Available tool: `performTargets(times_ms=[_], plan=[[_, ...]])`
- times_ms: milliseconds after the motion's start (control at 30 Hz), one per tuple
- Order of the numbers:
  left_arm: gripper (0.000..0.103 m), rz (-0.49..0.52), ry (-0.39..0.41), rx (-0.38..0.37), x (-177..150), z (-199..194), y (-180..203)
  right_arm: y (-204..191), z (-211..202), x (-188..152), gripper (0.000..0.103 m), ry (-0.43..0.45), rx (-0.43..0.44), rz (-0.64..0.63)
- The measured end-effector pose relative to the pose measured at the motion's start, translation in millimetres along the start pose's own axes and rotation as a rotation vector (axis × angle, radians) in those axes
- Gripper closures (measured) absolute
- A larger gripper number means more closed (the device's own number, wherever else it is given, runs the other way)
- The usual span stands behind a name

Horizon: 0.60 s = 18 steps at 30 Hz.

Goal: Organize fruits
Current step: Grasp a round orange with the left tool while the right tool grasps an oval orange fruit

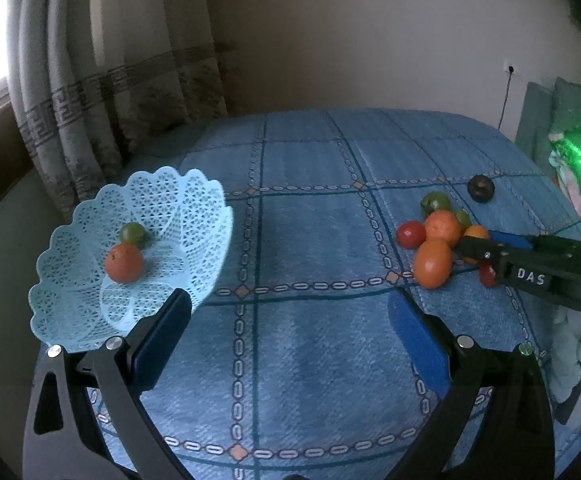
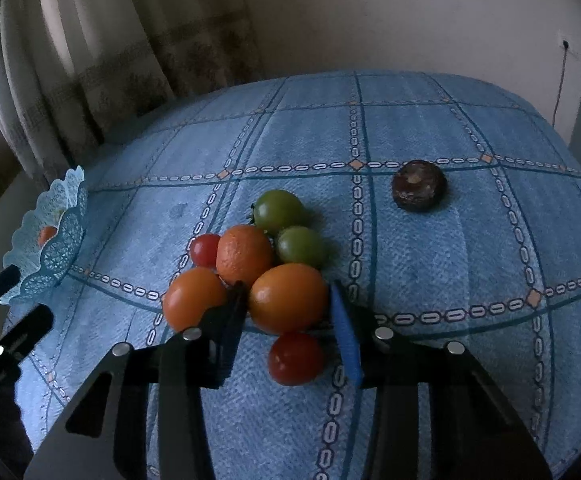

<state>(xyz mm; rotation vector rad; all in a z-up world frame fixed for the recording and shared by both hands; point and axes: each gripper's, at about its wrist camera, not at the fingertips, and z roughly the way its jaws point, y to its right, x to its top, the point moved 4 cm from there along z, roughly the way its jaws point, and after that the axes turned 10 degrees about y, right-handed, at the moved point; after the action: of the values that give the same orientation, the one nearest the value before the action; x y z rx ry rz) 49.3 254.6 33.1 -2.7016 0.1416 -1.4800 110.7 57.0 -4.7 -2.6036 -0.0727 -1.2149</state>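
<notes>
- Orange (image 2: 288,298), front of the fruit pile on the blue-checked table (image 2: 430,248), framed between the spread fingers of the right tool (image 2: 288,320); black finger wedged on its left flank, blue pad just off its right.
- Right tool open, gripping nothing yet; small red tomato (image 2: 296,358) lying nearer the wrist, inside the same gap.
- Round, no long axis to favour; dead ahead of the right tool, so likely a straight close.
- Risk, by judgement: neighbouring orange (image 2: 194,300) touching the black finger, apt to roll.
- Left tool (image 1: 290,312) open and empty, hovering near the lace basket (image 1: 194,200), well apart from the pile.
- Basket at the table's far left, already holding an orange fruit (image 1: 123,263) and a green one (image 1: 132,233).
</notes>
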Motion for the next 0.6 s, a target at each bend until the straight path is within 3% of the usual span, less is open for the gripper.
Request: performTargets(times_ms=[233,433,600], plan=[[0.003,0.058,-0.009,-0.045,4,13,28,26,-24,3,0.061,0.045,-0.015,0.048],[0.003,0.085,-0.032,-0.113,3,30,56,49,-39,6,0.061,0.108,-0.076,0.065],[0.003,0.111,-0.039,-0.143,5,42,75,56,-43,7,0.061,0.125,-0.064,0.086]])
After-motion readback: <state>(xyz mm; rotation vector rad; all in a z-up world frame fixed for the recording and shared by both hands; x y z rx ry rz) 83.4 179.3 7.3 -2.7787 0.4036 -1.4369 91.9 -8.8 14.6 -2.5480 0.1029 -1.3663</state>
